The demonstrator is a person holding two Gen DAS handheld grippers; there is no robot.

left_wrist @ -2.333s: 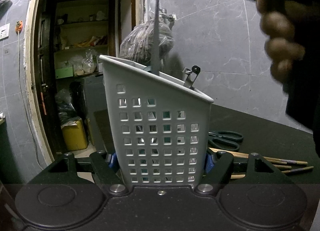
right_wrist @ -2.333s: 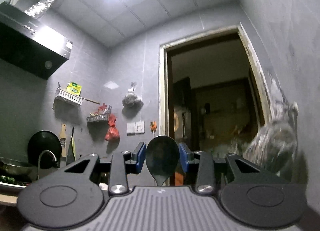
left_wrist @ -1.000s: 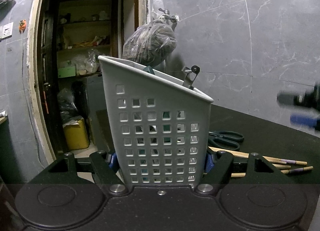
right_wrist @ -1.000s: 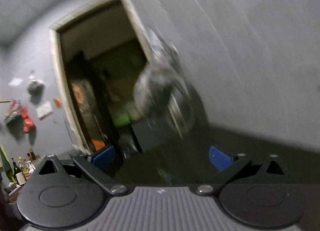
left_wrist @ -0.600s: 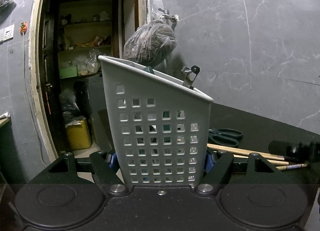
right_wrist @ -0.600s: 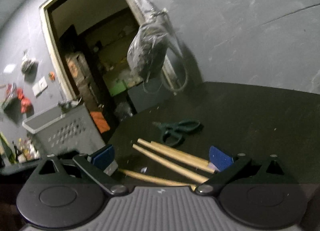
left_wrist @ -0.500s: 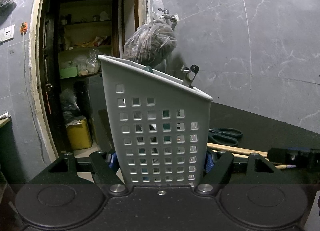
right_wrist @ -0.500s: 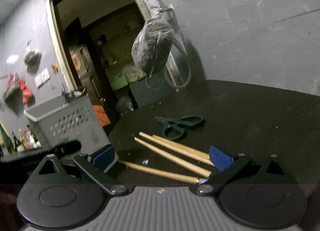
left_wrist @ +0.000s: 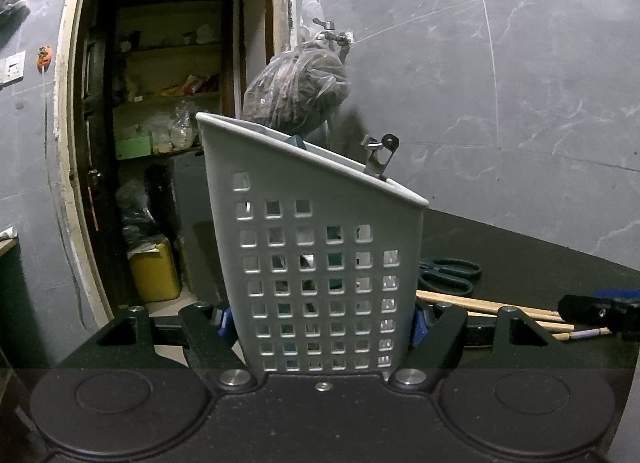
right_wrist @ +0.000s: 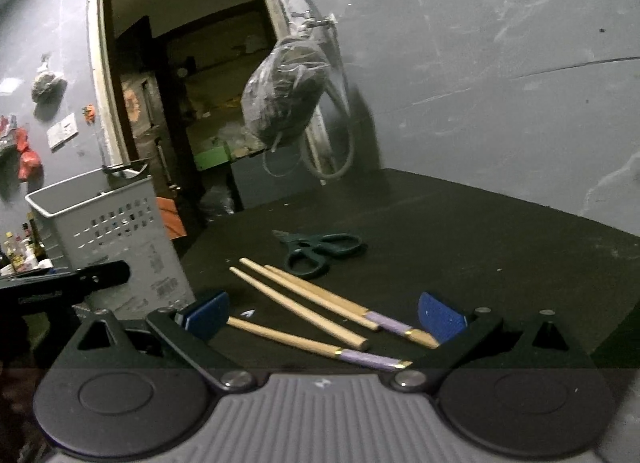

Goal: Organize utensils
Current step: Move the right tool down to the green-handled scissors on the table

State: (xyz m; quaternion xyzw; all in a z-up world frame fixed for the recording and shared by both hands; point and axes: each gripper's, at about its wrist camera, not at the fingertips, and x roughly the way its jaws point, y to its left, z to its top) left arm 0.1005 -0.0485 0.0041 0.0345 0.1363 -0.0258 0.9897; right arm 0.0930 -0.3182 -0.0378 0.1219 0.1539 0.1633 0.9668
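Observation:
A grey perforated utensil basket (left_wrist: 320, 263) fills the left wrist view, with my left gripper (left_wrist: 322, 323) shut on its sides. A metal handle (left_wrist: 380, 155) sticks out of its top. The same basket (right_wrist: 108, 231) stands at the left of the right wrist view. Three wooden chopsticks (right_wrist: 304, 311) with purple ends lie on the black counter (right_wrist: 480, 243). My right gripper (right_wrist: 324, 315) hangs low over them, open wide and empty, with the chopsticks between its blue pads (right_wrist: 440, 317). Dark green scissors (right_wrist: 320, 249) lie just beyond. The chopsticks (left_wrist: 492, 309) and scissors (left_wrist: 448, 275) also show right of the basket.
A stuffed plastic bag (right_wrist: 280, 103) hangs from a tap on the grey wall, with a loop of hose (right_wrist: 332, 151) below it. Left of it an open doorway (left_wrist: 160, 143) leads to cluttered shelves. The counter ends near that doorway.
The right gripper held a spoon above the basket, then let it go, opened wide and swung down to the chopsticks. The left gripper and basket have stayed still.

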